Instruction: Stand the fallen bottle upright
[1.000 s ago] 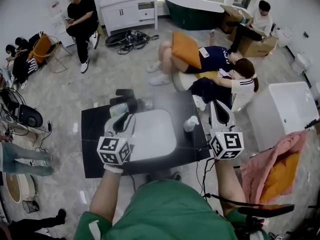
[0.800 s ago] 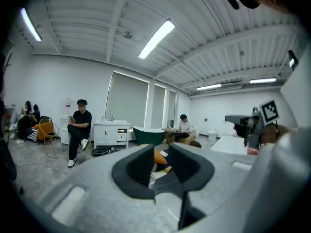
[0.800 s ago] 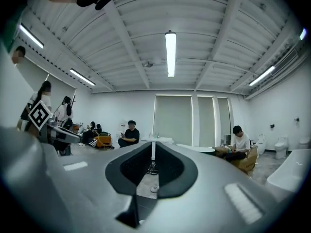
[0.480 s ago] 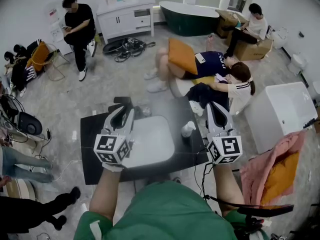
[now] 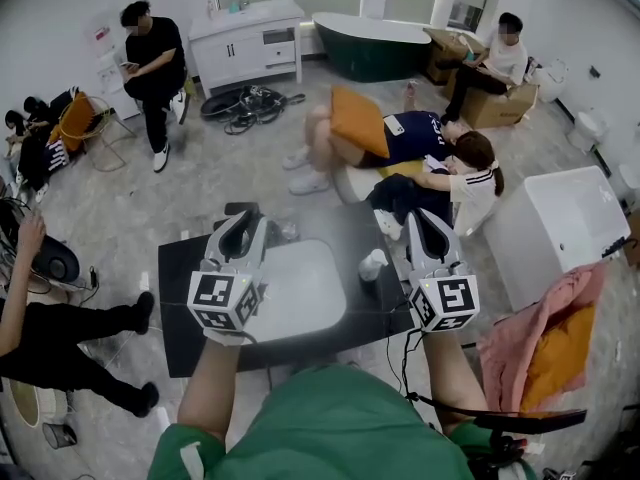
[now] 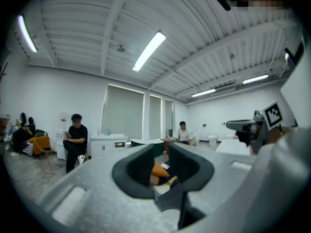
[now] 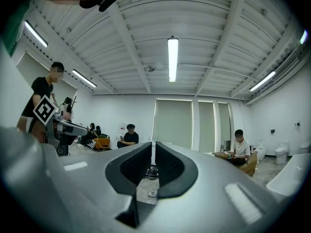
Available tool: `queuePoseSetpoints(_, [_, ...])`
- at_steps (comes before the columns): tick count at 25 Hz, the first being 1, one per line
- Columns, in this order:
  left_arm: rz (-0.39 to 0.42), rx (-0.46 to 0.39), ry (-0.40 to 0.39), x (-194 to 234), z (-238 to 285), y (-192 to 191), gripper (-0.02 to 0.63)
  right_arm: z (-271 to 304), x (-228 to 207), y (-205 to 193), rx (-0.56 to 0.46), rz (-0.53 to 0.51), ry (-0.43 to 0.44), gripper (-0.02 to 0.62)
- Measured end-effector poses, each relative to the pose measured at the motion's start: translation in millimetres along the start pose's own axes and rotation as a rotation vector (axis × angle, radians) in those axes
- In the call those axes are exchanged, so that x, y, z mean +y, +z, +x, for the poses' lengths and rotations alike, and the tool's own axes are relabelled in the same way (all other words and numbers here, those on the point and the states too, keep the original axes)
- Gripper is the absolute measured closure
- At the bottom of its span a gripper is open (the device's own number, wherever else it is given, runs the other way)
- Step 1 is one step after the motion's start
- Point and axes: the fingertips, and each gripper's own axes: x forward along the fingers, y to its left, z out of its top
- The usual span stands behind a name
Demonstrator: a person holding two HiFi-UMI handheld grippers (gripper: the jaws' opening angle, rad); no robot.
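A small white bottle (image 5: 372,264) is on the black table (image 5: 185,308), just right of the white basin (image 5: 300,293); it looks upright, though it is small in the head view. My left gripper (image 5: 246,226) hovers over the basin's back left corner, its jaws a little apart and empty. My right gripper (image 5: 424,230) hangs right of the bottle, apart from it, jaws closed to a thin slit with nothing between them. Both gripper views look out at the room and ceiling, and neither shows the bottle.
A small clear object (image 5: 290,231) and a black box (image 5: 240,209) lie at the table's back edge. People sit on the floor beyond the table (image 5: 440,158). A white tub (image 5: 560,228) stands to the right, and a person's legs (image 5: 70,328) to the left.
Both grippers have drifted slightly up and away over the table while the head view shifted. A person at the left has stepped closer. The white bottle has stayed in place.
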Motion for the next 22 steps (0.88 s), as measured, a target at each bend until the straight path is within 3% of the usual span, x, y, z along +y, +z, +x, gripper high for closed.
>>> queuePoseSetpoints(22, [0.006,0.028,-0.009,-10,-6,-14,0.52,-13,0,1,-0.004,-0.012,-0.008,0.574])
